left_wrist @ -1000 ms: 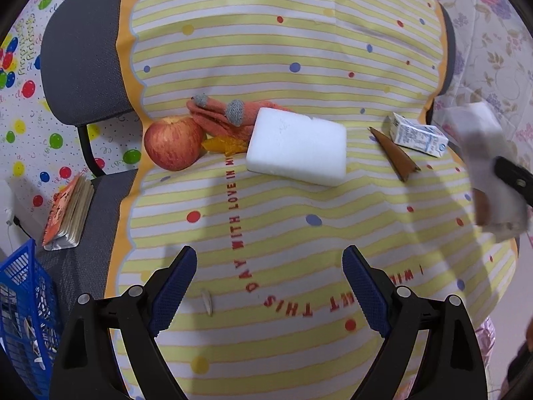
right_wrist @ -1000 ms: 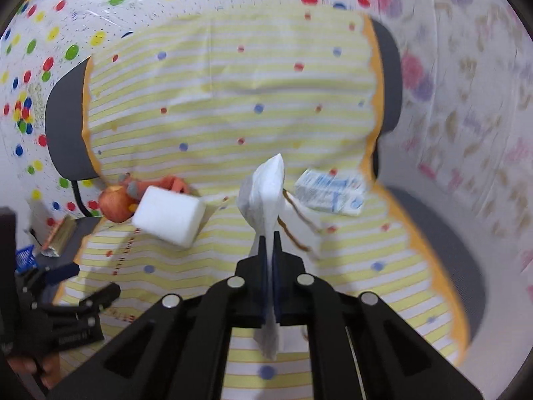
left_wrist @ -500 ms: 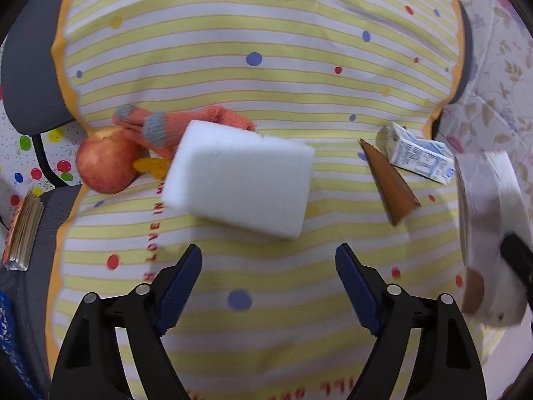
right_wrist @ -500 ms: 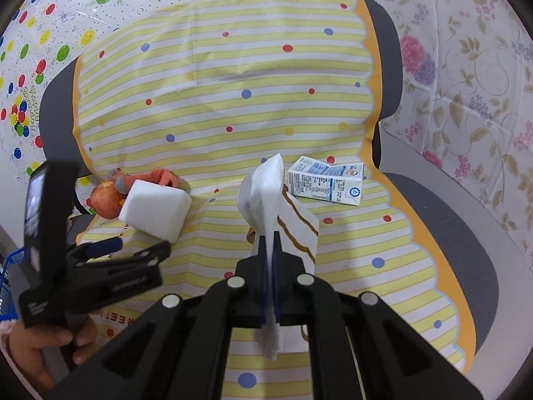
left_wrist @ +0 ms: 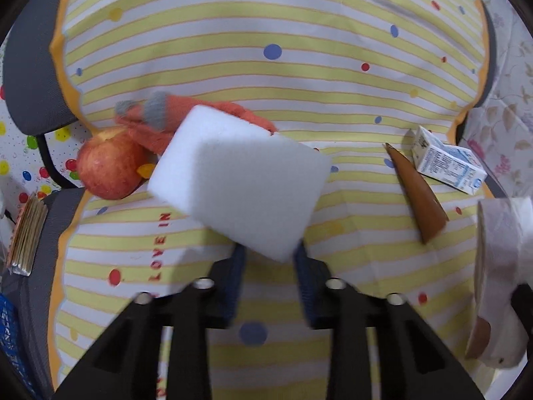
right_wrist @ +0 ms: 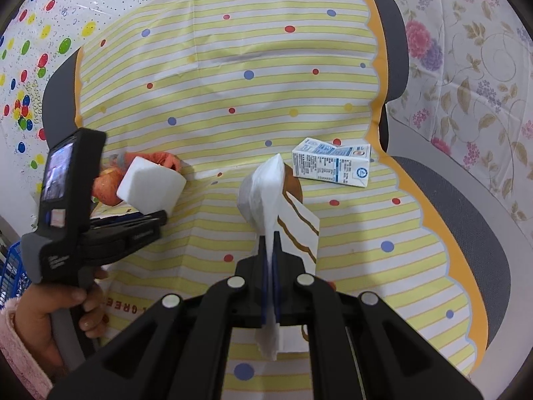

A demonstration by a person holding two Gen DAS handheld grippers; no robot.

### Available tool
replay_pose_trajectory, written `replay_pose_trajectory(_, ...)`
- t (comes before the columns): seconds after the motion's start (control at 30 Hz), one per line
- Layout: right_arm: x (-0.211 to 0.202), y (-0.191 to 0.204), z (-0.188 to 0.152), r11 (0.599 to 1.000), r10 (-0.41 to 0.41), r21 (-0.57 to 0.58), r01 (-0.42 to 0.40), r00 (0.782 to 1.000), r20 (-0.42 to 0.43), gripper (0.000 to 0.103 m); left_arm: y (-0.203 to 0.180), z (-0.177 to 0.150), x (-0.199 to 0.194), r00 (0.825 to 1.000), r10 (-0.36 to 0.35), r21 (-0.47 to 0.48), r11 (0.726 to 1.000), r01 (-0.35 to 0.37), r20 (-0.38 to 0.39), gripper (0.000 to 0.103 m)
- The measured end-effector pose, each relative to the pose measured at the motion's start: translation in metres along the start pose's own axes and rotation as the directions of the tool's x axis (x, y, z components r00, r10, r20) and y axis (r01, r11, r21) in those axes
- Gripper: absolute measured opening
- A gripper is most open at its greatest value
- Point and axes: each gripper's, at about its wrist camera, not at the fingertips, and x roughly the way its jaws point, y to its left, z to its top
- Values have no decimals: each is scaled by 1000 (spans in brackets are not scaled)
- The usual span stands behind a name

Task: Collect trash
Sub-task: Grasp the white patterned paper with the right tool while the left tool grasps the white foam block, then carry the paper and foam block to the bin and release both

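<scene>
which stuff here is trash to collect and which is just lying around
Trash, probably:
white foam block, left gripper closing on it
white paper bag, right gripper clamping it
small milk carton
brown paper scrap

Lying about:
red apple
orange-grey sock
striped cloth

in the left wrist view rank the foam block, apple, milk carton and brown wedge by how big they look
1. foam block, largest by far, though nearest the camera, between the closing left tool.
2. apple.
3. milk carton and brown wedge: too alike to rank.
</scene>
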Motion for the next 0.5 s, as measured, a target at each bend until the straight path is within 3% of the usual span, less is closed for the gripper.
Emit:
replay_pose_trajectory(0.17,-12,8,-8,1000,14,-10,-15,1000,-8,3,7,-28,-33,998,-44,74,996,41,40,21)
replay_pose_trajectory(0.37,-32,11,-20,999,34,4,-33,999,-8,3,28,-55,-81,982,-165,117,981,154,92,21)
replay_pose_trajectory(0.5,-38,11,-30,999,46,19,-46,999,-27,3,30,-65,-96,970,-231,124,967,222,70,21)
